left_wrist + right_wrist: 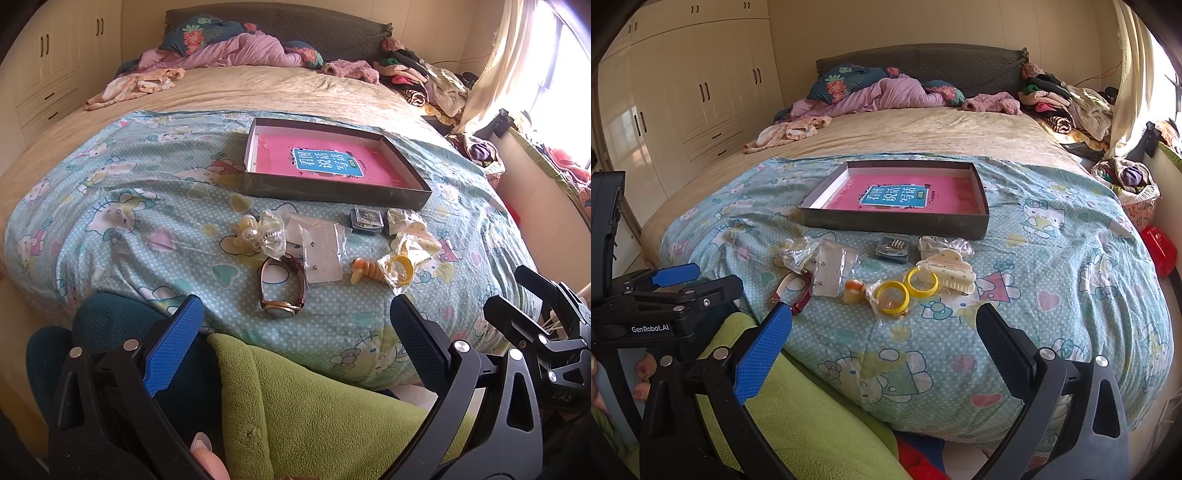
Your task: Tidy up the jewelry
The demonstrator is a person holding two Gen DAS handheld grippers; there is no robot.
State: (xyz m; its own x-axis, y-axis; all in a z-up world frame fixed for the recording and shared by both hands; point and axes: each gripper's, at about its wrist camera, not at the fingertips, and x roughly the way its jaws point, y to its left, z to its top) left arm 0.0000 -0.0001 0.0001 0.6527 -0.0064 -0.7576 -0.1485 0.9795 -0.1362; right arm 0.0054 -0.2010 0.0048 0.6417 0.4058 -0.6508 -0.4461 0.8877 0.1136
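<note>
Left wrist view: left tongs (295,317) spread wide, nothing between them, one blue knurled pad and one black, hovering over a green fleece (325,406) at the near edge of the bed. Right tongs (882,325) likewise spread and empty; they show in the left view too, at far right. Just ahead on the blue cartoon-cat quilt (147,177) lies the jewelry, all loose and near together: a wristwatch (282,286) w/ dark red strap and gold case closest to the left tongs, its dial seen only in this view; a clear plastic earring card (323,254) touching it; pearl-ish pieces in clear wrap (258,232) beyond; an orange beaded piece (364,273) to the right. Right wrist view shows what the left only half shows: two yellow rings (905,291) in clear film side by side, and a cream toothed hair claw (951,271) touching them. A small dark clear-lidded case (894,249) sits just before the shallow dark box (894,223), rectangular, low-walled, w/ a pink booklet flat inside. Quilt around the pile is bare both sides; beyond the box, tan bedspread, then heaped clothes (417,81) at the headboard. White wardrobe (683,85) on the left, curtain (1130,74) and window on the right.
</note>
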